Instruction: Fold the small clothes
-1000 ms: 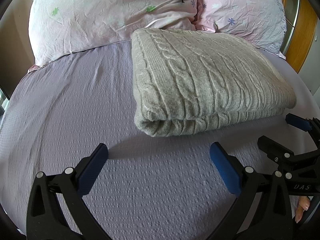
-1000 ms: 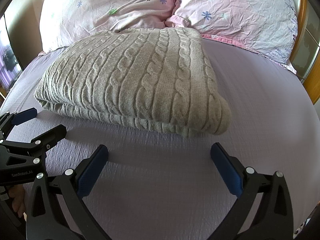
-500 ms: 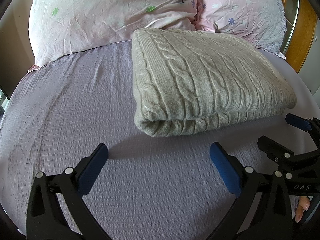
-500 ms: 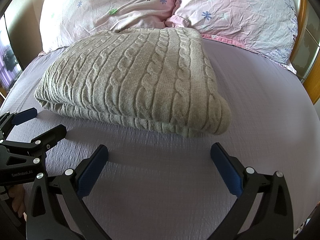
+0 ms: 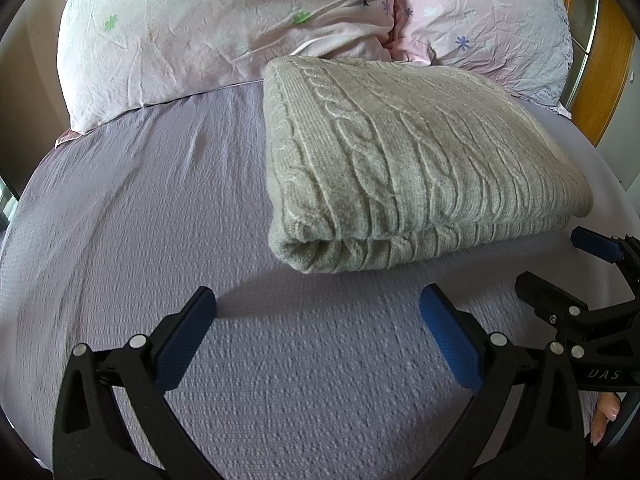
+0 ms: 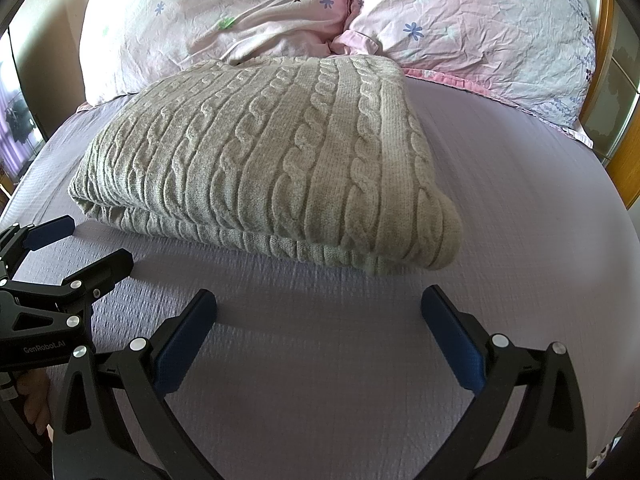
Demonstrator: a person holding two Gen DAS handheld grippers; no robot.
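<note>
A grey cable-knit sweater [image 5: 404, 160] lies folded into a thick rectangle on the lilac bedsheet [image 5: 140, 208]; it also shows in the right wrist view [image 6: 272, 160]. My left gripper [image 5: 316, 320] is open and empty, hovering just in front of the sweater's near left corner. My right gripper [image 6: 318, 320] is open and empty, in front of the sweater's near right corner. Each gripper shows at the edge of the other's view: the right one [image 5: 560, 268] and the left one [image 6: 76, 248], both open and apart from the sweater.
Two pink floral pillows [image 5: 224, 28] [image 6: 472, 32] lie behind the sweater at the head of the bed. A wooden headboard edge [image 5: 600, 64] stands at the far right. Bare bedsheet [image 6: 520, 200] lies on both sides of the sweater.
</note>
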